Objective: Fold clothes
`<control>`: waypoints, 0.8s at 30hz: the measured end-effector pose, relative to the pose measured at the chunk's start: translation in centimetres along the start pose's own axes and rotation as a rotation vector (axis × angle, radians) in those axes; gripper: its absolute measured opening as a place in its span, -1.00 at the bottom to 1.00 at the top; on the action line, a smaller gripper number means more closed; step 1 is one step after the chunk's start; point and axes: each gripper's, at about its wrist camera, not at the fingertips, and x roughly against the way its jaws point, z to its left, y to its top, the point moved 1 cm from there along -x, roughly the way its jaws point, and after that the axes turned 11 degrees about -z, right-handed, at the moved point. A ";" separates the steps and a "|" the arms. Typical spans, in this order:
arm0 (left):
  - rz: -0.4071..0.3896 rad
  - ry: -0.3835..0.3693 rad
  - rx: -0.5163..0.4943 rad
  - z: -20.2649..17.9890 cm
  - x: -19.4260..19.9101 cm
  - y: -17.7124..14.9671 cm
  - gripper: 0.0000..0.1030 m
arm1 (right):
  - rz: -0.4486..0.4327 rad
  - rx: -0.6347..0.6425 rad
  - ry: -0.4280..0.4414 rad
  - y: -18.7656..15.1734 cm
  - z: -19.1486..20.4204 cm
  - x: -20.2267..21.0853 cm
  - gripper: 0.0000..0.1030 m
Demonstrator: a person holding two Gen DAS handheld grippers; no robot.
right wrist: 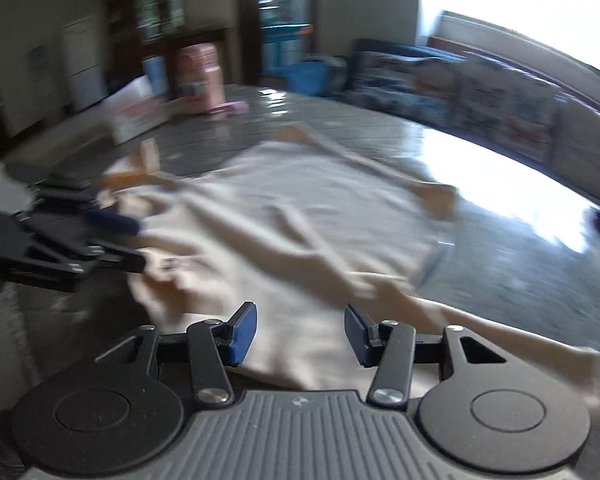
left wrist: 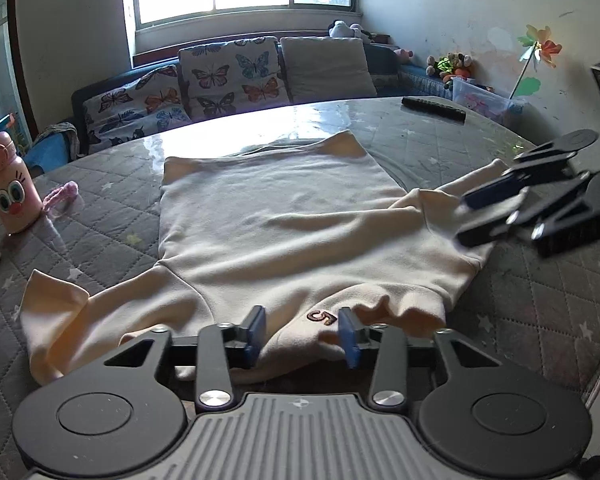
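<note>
Your left gripper (left wrist: 303, 334) has its blue fingers (left wrist: 256, 334) spread apart, released, straddling the collar end of the cream sweatshirt (left wrist: 284, 216) right at the brown "5" mark (left wrist: 321, 317). Nothing is pinched between them. Your right gripper (right wrist: 300, 332) is likewise spread wide, its pads over the near edge of the fabric, holding nothing; that view is motion-blurred.

Going left to right in the left wrist view: a pink bottle (left wrist: 6, 190) with a cartoon face stands at the table's left edge, a pink strap (left wrist: 62, 194) lying just beside it. The sweatshirt lies spread across the middle of the quilted grey table (left wrist: 540, 312), hem toward the window, one sleeve (left wrist: 56, 320) crumpled to the left, the other running right beneath your right gripper. A dark remote (left wrist: 434, 108) rests at the far right of the table, well apart from the garment.
</note>
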 end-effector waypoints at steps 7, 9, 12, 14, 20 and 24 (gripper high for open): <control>0.020 -0.015 -0.009 -0.1 -0.9 -0.9 -0.37 | 0.039 0.063 0.140 0.0 4.8 -3.0 -0.04; 0.022 -0.019 -0.012 -0.1 -1.1 -1.1 -0.62 | 0.051 0.078 0.133 -0.5 5.6 -3.7 -0.05; 0.010 -0.023 -0.012 -0.2 -0.6 -1.2 -0.73 | 0.072 0.104 0.088 -1.1 6.2 -4.5 -0.34; -0.004 -0.033 -0.012 -0.2 0.1 -1.1 -0.75 | 0.083 0.083 0.099 -1.4 6.0 -4.3 -0.57; 0.004 -0.072 -0.044 -0.4 1.6 -1.5 -0.75 | 0.060 0.133 0.153 -1.3 6.6 -1.4 -0.91; 0.052 -0.088 -0.053 -0.4 1.0 -1.9 -0.73 | 0.105 0.130 0.208 -2.1 6.6 -1.3 -0.88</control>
